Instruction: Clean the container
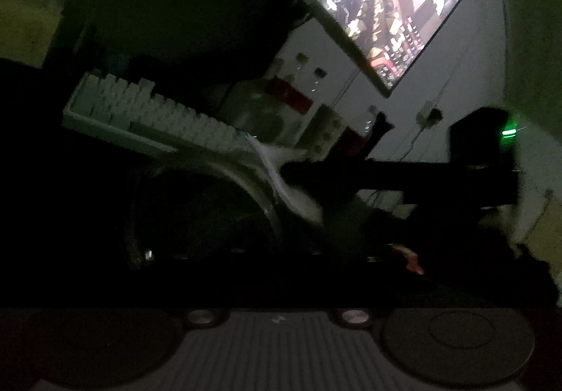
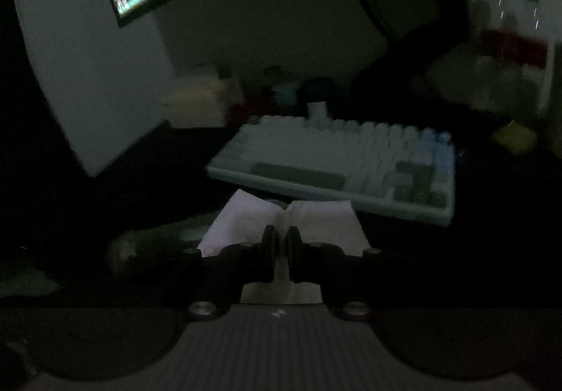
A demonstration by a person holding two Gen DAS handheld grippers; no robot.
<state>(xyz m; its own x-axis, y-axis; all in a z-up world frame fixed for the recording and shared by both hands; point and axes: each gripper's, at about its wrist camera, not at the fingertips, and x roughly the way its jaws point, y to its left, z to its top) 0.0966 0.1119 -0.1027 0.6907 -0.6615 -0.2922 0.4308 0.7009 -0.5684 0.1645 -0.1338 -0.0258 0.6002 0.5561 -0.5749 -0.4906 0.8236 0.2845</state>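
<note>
The room is very dark. In the left wrist view a round clear container (image 1: 210, 212) lies close in front of the camera, its rim (image 1: 260, 191) catching light. My right gripper (image 1: 291, 177) reaches in from the right and presses a white tissue (image 1: 281, 180) against that rim. In the right wrist view my right gripper (image 2: 281, 236) is shut on the white tissue (image 2: 316, 222), which spreads to both sides of the fingers. The container shows faintly at lower left (image 2: 147, 243). My left gripper's fingers are lost in the dark, so I cannot tell their state.
A white keyboard (image 2: 337, 163) lies just behind the tissue, and also shows in the left wrist view (image 1: 151, 113). A lit monitor (image 1: 379, 1) hangs above. Bottles and boxes (image 1: 298, 92) stand at the back wall. A black device with a green light (image 1: 505, 131) is at right.
</note>
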